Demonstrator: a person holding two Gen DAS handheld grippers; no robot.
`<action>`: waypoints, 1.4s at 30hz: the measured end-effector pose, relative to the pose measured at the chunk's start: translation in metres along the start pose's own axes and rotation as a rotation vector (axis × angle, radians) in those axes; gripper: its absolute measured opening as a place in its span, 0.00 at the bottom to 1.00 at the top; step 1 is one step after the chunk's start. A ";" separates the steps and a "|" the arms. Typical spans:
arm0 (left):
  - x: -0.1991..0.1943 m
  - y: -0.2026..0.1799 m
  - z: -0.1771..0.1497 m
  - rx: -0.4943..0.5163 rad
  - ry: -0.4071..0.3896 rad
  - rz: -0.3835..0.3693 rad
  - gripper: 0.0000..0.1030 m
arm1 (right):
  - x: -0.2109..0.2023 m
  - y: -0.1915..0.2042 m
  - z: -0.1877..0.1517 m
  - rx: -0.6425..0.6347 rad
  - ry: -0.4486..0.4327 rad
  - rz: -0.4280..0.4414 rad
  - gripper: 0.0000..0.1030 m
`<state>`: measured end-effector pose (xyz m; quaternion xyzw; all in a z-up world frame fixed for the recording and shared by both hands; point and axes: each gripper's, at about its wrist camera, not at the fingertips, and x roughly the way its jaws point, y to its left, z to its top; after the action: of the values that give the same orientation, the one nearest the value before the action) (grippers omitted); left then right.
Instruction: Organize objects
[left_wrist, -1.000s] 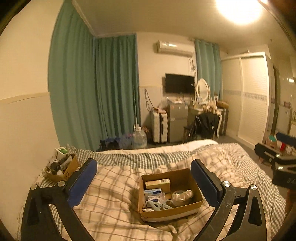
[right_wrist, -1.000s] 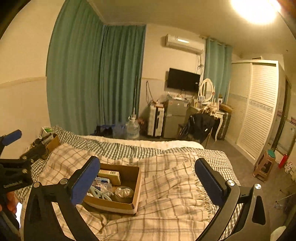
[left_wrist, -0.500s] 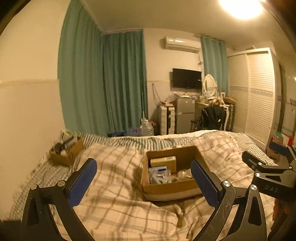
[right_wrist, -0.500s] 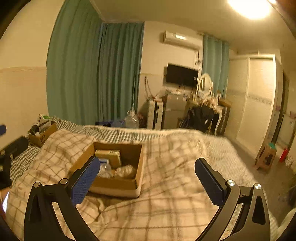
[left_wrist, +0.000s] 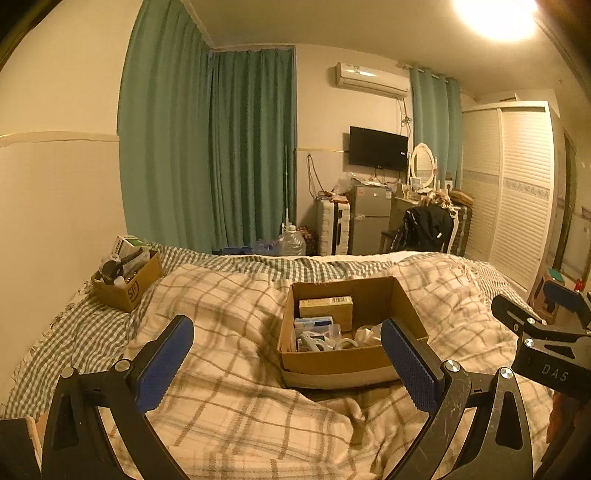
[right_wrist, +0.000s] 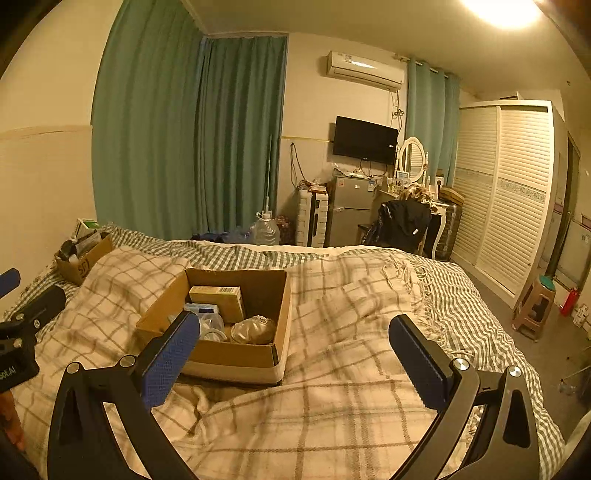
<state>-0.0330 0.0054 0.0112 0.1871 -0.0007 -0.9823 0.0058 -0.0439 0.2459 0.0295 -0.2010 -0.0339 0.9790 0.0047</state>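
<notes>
1. Left wrist view: you are holding the left gripper (left_wrist: 286, 360) over the blanket (left_wrist: 229, 373) with its jaws spread wide and nothing between them. That spread suits a reach for something bulky.
2. The box (left_wrist: 345, 332) is sitting on the blanket just beyond the gripper, and its near right corner is disappearing behind the right-hand pad (left_wrist: 410, 365). You are lining up on it, I judge, because the loose items are inside it: a carton (left_wrist: 325, 306) against the box's far wall and scissors (left_wrist: 314, 339) toward its near wall.
3. A second box (left_wrist: 127, 284) is waiting well left of the first, by the wall, already crammed.
4. Right wrist view: you are holding the right gripper (right_wrist: 293, 354) released too, gripping nothing, with the box (right_wrist: 225, 325) off to its left.
5. A crumpled wad (right_wrist: 254, 329) is lying in the box's near right corner, probably the easiest pick from this side.
</notes>
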 end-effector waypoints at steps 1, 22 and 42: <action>0.000 -0.001 0.000 0.002 0.003 -0.001 1.00 | 0.000 0.000 0.000 0.000 0.000 0.001 1.00; -0.001 -0.007 -0.002 0.006 0.016 -0.007 1.00 | 0.000 0.002 0.001 -0.010 0.008 0.005 1.00; 0.001 -0.004 -0.003 -0.003 0.029 0.016 1.00 | 0.002 0.003 -0.003 -0.010 0.020 0.009 1.00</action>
<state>-0.0325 0.0090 0.0081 0.2011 -0.0009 -0.9795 0.0138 -0.0450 0.2432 0.0261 -0.2109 -0.0381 0.9768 -0.0002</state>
